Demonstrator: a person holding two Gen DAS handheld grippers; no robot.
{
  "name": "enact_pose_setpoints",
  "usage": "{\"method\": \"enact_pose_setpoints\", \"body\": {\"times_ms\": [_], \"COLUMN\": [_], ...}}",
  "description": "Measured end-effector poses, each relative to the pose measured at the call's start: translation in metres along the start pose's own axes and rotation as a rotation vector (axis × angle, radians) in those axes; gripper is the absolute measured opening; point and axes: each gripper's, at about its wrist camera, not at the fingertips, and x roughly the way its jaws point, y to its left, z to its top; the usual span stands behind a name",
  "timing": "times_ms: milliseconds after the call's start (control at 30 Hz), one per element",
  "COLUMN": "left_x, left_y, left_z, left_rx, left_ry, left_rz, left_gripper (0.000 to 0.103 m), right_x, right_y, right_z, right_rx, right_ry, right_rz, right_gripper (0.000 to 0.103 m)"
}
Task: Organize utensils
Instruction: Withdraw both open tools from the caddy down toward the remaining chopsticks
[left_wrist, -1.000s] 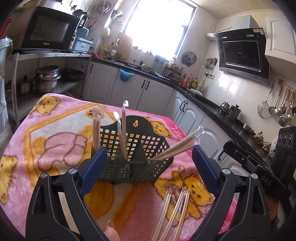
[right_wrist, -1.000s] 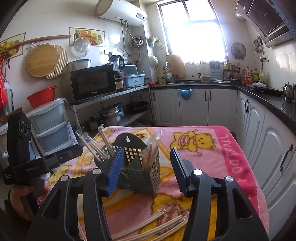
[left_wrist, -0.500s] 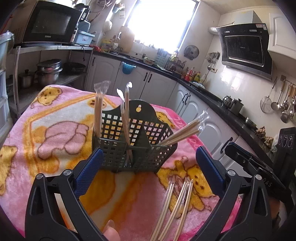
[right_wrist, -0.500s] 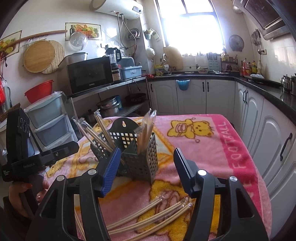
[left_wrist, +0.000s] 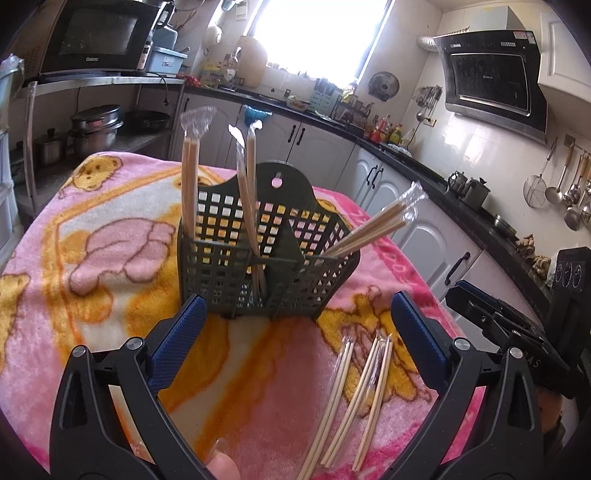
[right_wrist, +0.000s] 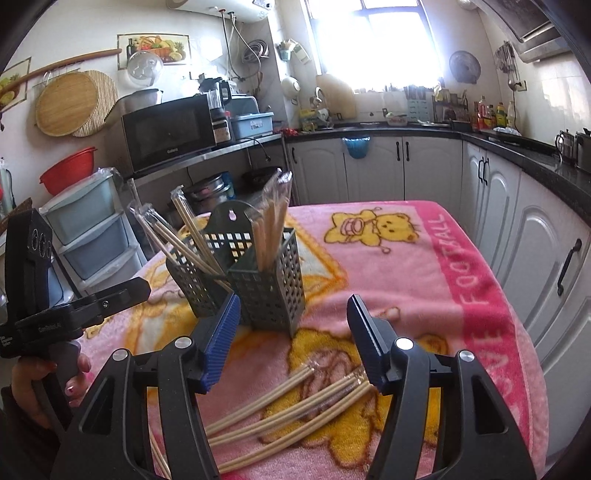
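Kitchen bench under a pink blanket: wrapped chopsticks being sorted.
Both the left gripper and right gripper are held open and empty; loose chopsticks near the holder are judged next to be grasped.

Blanket: pink border read "FOOTBALL", with "VE" below it.
Microwave: "Galanz" stood on its lower front edge.
Left gripper: small white lettering on its body was too small to read.
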Motion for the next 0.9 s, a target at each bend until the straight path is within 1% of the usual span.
{"method": "enact_pose_setpoints", "body": {"times_ms": [267, 533, 700, 900], "left_x": [0.004, 0.008, 0.01, 0.009], "left_y": [0.001, 0.011, 0.019, 0.025], "left_z": [-0.015, -0.036, -0.05, -0.059], "left_rx": [0.002, -0.016, -0.023, -0.029], "left_ry": [0.04, 0.099, 0.134, 0.158], "left_rz": [0.015, 0.042, 0.06, 0.082], "left_gripper": [0.092, 0.092, 0.092, 0.092], "right_x": [0.01, 0.032, 0.045, 0.067], "right_y": [-0.009, -0.02, -0.026, -0.038], "right_z": [-0.012, -0.027, -0.035, -0.044], "right_rx": [0.006, 0.005, -0.006, -0.015], "right_ry": [0.051, 0.13, 0.17, 0.226], "right_rz": [-0.02, -0.039, -0.046, -0.066], "right_gripper": [0.058, 0.057, 0.051, 0.046]}}
